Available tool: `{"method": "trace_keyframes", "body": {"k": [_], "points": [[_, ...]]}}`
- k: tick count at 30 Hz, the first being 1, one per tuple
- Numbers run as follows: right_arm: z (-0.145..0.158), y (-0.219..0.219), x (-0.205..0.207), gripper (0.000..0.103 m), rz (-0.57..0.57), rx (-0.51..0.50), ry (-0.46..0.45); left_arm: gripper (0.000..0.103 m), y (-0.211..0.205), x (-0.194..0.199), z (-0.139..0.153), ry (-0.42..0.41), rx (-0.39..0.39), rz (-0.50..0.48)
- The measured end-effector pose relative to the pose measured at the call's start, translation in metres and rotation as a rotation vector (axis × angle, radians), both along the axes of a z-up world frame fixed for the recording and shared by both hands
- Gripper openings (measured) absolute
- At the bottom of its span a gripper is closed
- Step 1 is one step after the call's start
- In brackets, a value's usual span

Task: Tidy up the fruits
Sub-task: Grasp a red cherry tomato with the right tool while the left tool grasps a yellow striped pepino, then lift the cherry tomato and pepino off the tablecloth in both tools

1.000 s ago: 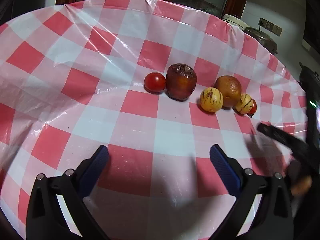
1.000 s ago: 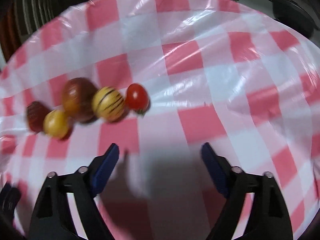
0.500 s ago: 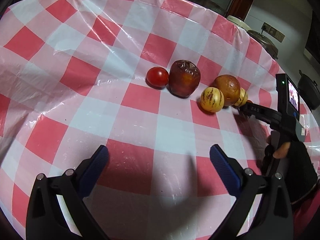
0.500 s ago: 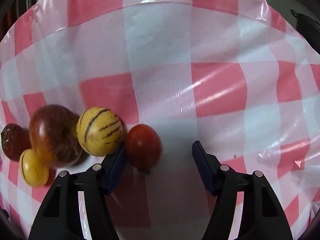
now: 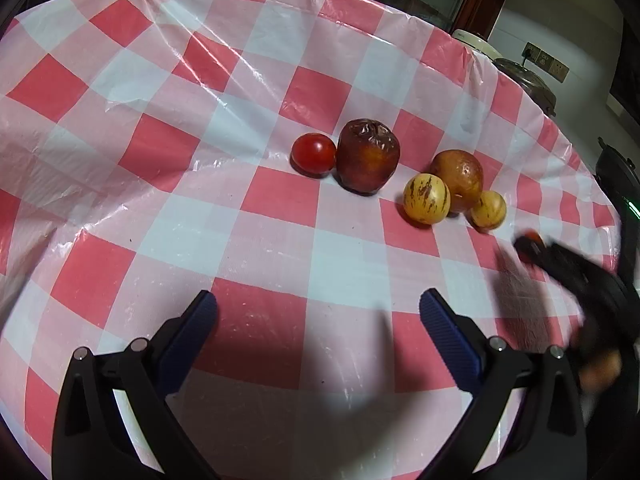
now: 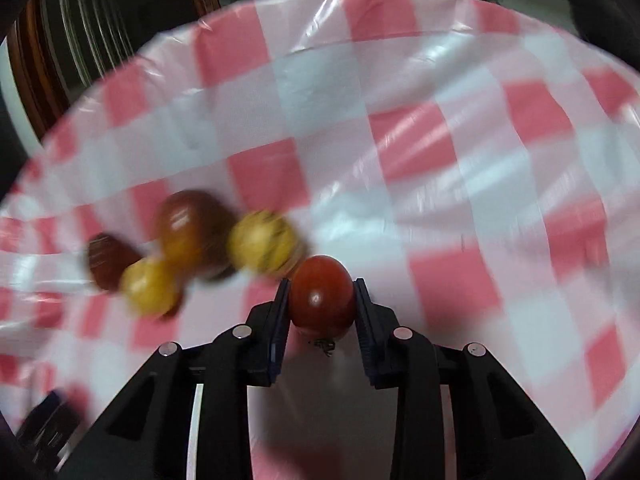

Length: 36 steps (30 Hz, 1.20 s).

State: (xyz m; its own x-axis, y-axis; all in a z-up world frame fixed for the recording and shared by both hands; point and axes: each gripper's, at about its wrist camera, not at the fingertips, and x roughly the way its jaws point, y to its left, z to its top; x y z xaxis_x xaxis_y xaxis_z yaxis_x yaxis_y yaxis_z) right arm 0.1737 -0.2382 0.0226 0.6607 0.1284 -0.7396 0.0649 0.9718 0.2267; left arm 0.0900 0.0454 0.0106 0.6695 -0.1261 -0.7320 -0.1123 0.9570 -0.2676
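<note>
My right tongs [image 6: 322,300] clamping a small round red tomato [image 6: 322,296] over the red-and-white checked plastic tablecloth [image 6: 440,160]; my left tongs [image 5: 318,316] hovering, spread apart, gripping nothing

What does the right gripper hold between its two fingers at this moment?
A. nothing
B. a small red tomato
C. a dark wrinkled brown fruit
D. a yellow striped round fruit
B: in the right wrist view the right gripper is closed on a small red tomato.

Two black hand-held grippers with blue pads

Left gripper [image 5: 318,314] and right gripper [image 6: 322,294] share black angular plastic arms, silver screws at the joints, and ribbed blue finger pads [image 5: 448,340].
</note>
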Motion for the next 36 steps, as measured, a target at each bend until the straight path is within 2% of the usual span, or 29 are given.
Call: {"method": "trace_keyframes", "body": {"k": [2,6,9,13,17,18,19,21,23,24,28,31,33,36], "points": [[0.000,0.000,-0.029,0.031,0.006,0.073,-0.019,0.101,0.000,0.000,0.000,0.002,-0.003,0.002],[-0.011,-0.004,-0.052,0.031,0.003,0.203,-0.013,0.101,0.001,0.000,-0.001,0.000,-0.004,0.004],[-0.018,0.003,-0.049,0.031,-0.001,0.223,-0.035,0.101,-0.002,-0.002,0.000,-0.007,0.018,-0.004],[-0.020,-0.006,-0.053,0.031,-0.029,0.285,-0.037,0.101,-0.022,0.001,0.012,-0.057,0.037,-0.071],[-0.020,-0.023,-0.052,0.031,-0.117,0.316,-0.061,0.100,-0.065,0.038,0.017,-0.065,0.139,-0.136],[-0.020,-0.028,-0.053,0.031,-0.138,0.332,-0.069,0.096,-0.075,0.051,0.015,-0.053,0.153,-0.148],[-0.021,-0.032,-0.053,0.031,-0.155,0.347,-0.075,0.086,-0.080,0.060,0.014,-0.042,0.149,-0.154],[-0.023,-0.038,-0.053,0.031,-0.176,0.373,-0.083,0.080,-0.094,0.086,0.008,-0.006,0.121,-0.165],[-0.025,-0.042,-0.053,0.031,-0.186,0.391,-0.086,0.072,-0.104,0.102,0.002,0.010,0.144,-0.157],[-0.025,-0.042,-0.052,0.031,-0.182,0.391,-0.088,0.070,-0.108,0.109,-0.001,0.017,0.154,-0.158],[-0.023,-0.036,-0.053,0.031,-0.151,0.352,-0.104,0.044,-0.108,0.125,-0.008,0.036,0.174,-0.128],[-0.022,-0.031,-0.053,0.031,-0.134,0.332,-0.112,0.044,-0.091,0.113,-0.007,0.026,0.095,-0.134],[-0.023,-0.029,-0.053,0.031,-0.129,0.323,-0.114,0.044,-0.074,0.083,-0.003,0.009,0.066,-0.121],[-0.024,-0.029,-0.051,0.031,-0.126,0.325,-0.108,0.044,-0.046,0.025,0.006,-0.043,-0.020,-0.105]]}}
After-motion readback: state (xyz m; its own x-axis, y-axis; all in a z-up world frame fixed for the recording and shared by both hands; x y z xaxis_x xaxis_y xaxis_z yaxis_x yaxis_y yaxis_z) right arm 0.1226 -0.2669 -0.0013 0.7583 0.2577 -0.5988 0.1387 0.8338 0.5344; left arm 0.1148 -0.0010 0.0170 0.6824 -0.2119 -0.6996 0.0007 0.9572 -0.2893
